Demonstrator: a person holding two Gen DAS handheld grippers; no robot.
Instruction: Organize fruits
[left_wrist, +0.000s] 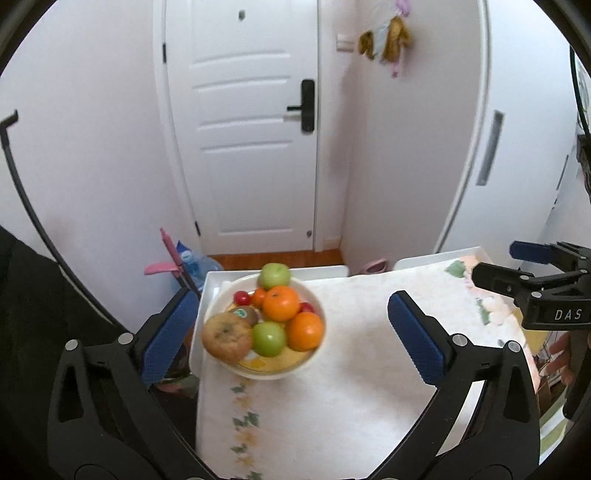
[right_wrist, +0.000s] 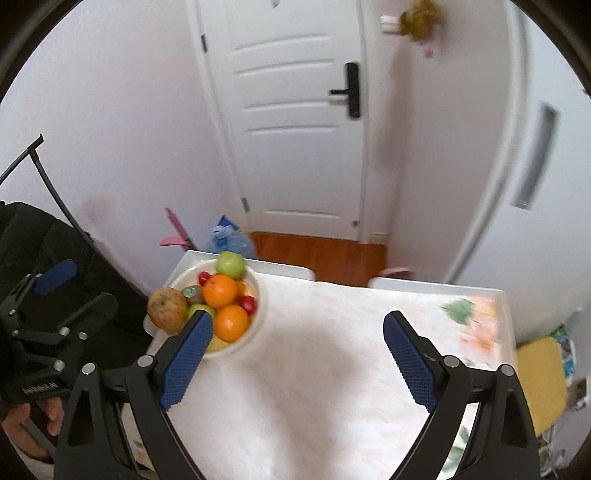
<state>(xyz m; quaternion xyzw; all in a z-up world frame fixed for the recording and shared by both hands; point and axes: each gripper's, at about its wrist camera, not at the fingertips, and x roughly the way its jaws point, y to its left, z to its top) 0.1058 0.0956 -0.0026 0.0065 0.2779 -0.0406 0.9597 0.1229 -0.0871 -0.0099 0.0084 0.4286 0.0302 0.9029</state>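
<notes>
A white bowl (left_wrist: 312, 354) stands at the far left of the table, piled with fruit: two oranges (left_wrist: 281, 302), two green apples (left_wrist: 269, 339), a brownish apple (left_wrist: 226, 336), a kiwi (left_wrist: 246, 314) and small red tomatoes (left_wrist: 242, 297). The bowl also shows in the right wrist view (right_wrist: 258, 314), with the brownish apple (right_wrist: 167, 308) hanging over its left rim. My left gripper (left_wrist: 293, 339) is open and empty, above the table near the bowl. My right gripper (right_wrist: 297, 360) is open and empty, right of the bowl; it also shows in the left wrist view (left_wrist: 517, 271).
The table carries a white cloth (left_wrist: 351, 369) with a flower print and white trays (left_wrist: 218, 280) along its far edge. Behind are a white door (left_wrist: 255, 129), a water bottle (left_wrist: 195, 262) and pink items on the floor. A yellow stool (right_wrist: 539, 380) stands to the right.
</notes>
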